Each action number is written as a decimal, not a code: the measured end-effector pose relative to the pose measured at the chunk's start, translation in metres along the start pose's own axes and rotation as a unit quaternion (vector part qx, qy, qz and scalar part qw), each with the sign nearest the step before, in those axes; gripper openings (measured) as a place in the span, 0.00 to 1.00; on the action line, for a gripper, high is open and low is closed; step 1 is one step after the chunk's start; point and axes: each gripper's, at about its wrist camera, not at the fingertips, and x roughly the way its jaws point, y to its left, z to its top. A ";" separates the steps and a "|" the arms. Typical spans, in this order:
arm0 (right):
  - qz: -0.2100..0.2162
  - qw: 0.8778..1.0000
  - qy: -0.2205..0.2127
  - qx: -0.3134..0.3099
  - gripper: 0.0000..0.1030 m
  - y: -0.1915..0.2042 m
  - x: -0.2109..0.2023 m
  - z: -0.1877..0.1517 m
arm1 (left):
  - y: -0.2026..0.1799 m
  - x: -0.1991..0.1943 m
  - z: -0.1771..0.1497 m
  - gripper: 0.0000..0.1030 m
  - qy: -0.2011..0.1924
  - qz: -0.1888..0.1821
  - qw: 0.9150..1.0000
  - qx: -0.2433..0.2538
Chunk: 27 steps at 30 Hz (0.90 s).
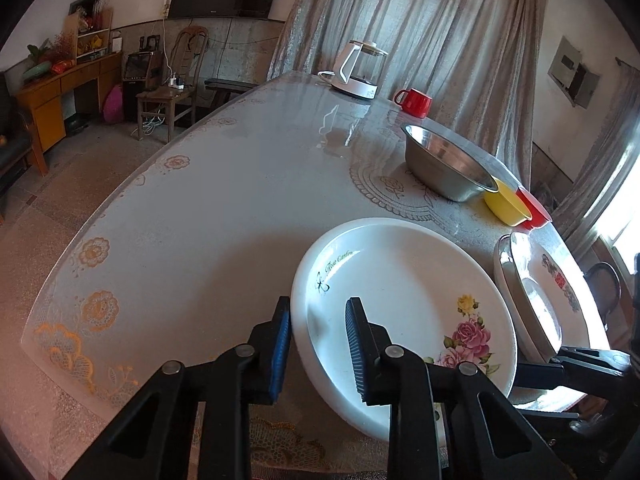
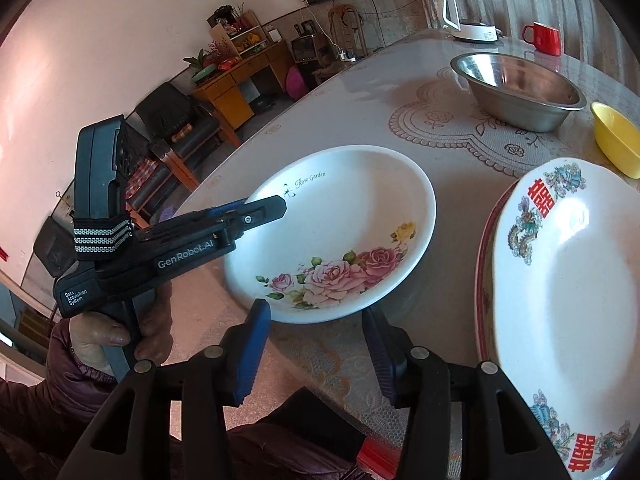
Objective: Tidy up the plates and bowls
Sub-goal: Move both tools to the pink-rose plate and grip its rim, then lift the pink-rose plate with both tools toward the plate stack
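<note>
Now the left gripper (image 1: 318, 344) straddles the white rose-patterned plate's (image 1: 404, 276) rim, fingers not visibly pinching, right gripper (image 2: 316, 354) spread empty; next, probably a firm squeeze and lift.

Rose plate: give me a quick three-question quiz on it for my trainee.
1. True or false: the rose plate sits inside the steel bowl.
2. Fill in: the words printed on it read "Rose ____".
3. Which gripper's fingers straddle its rim?

Key: 1 false, it lies on the table by itself. 2 Garden. 3 the left gripper, one finger outside the rim and one over the inside.
</note>
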 end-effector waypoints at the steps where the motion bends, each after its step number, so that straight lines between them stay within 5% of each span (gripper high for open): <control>1: -0.002 1.000 0.000 -0.002 0.48 0.001 0.001 0.003 | 0.002 0.000 0.001 0.25 -0.001 0.001 1.000 -0.002; 9: -0.036 0.999 0.001 0.022 0.53 -0.006 0.020 0.023 | 0.005 0.005 0.009 0.25 -0.011 0.021 1.000 0.002; 27: -0.169 0.985 0.008 -0.036 0.54 0.014 0.048 0.047 | 0.005 0.015 0.011 0.26 -0.013 0.038 0.999 0.010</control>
